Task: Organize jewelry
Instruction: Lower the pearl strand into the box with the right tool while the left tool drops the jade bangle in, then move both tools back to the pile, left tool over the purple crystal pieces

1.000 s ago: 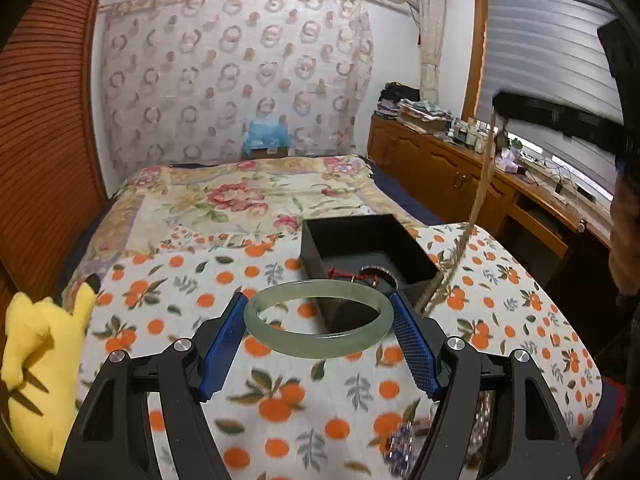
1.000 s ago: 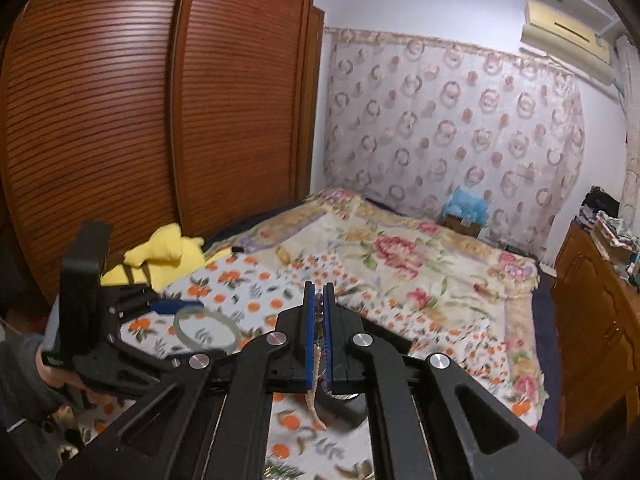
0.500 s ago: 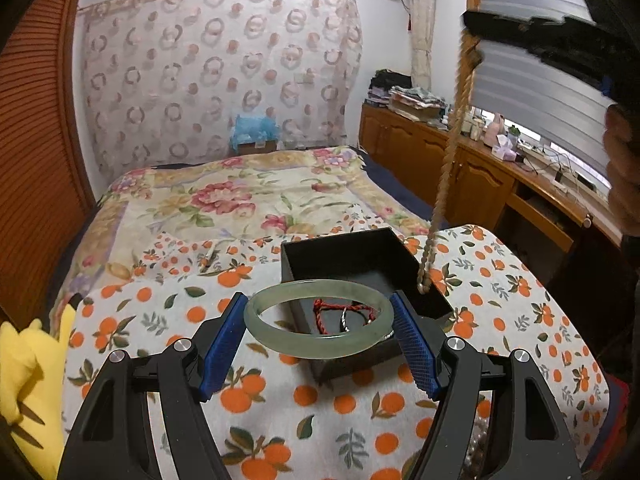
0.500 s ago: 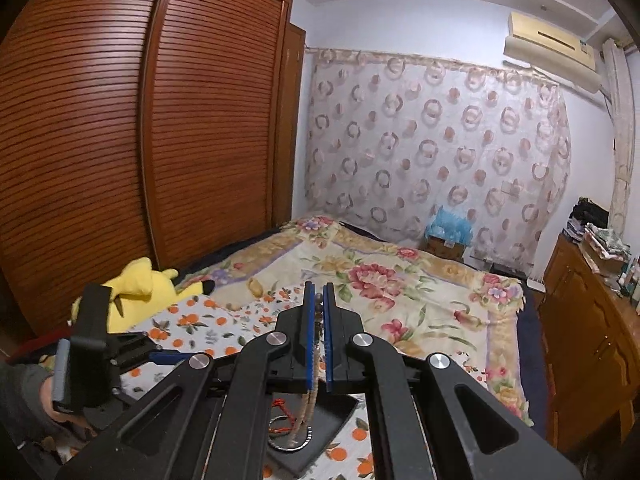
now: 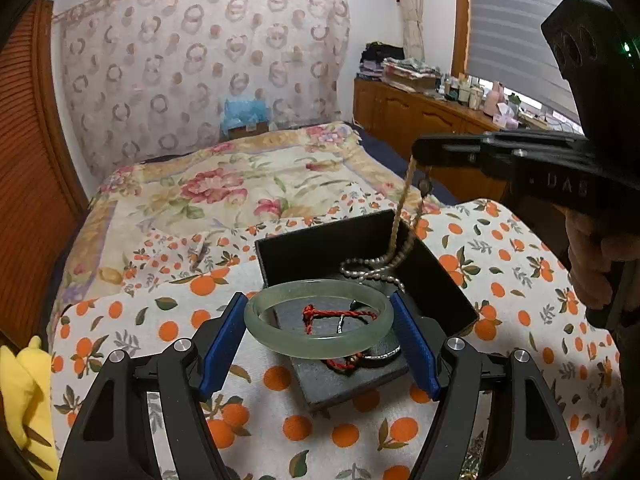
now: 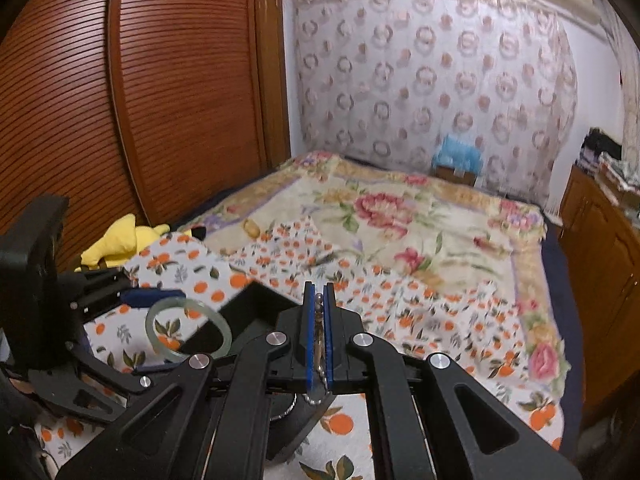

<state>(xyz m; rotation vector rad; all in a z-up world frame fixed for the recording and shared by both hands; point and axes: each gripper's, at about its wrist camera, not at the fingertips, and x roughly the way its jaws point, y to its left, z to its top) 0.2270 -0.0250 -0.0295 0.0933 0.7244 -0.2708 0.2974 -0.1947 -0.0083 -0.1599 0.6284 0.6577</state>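
Note:
My left gripper (image 5: pixel 319 323) is shut on a pale green jade bangle (image 5: pixel 280 334), held flat just above the near part of a black open box (image 5: pixel 436 272) on the bed. A red cord bracelet (image 5: pixel 340 314) lies inside the box. My right gripper (image 6: pixel 319 330) is shut on a pearl necklace (image 5: pixel 374 270); the strand hangs from its tip and its lower end coils in the far right part of the box. In the right wrist view the bangle (image 6: pixel 188 332) shows at the lower left beside the box (image 6: pixel 256 312), with beads pinched between the blue pads (image 6: pixel 308 336).
The box sits on an orange-print cloth (image 5: pixel 120 320) over a floral quilt (image 5: pixel 224 184). A yellow plush toy (image 5: pixel 20 392) lies at the left edge. A wooden wardrobe (image 6: pixel 120 100) stands to the left, a wooden cabinet (image 5: pixel 404 112) to the right.
Both grippers moved forward and down toward the box. The necklace, hanging free before, now has its lower end coiled inside the box. The bangle now hovers over the box's near part.

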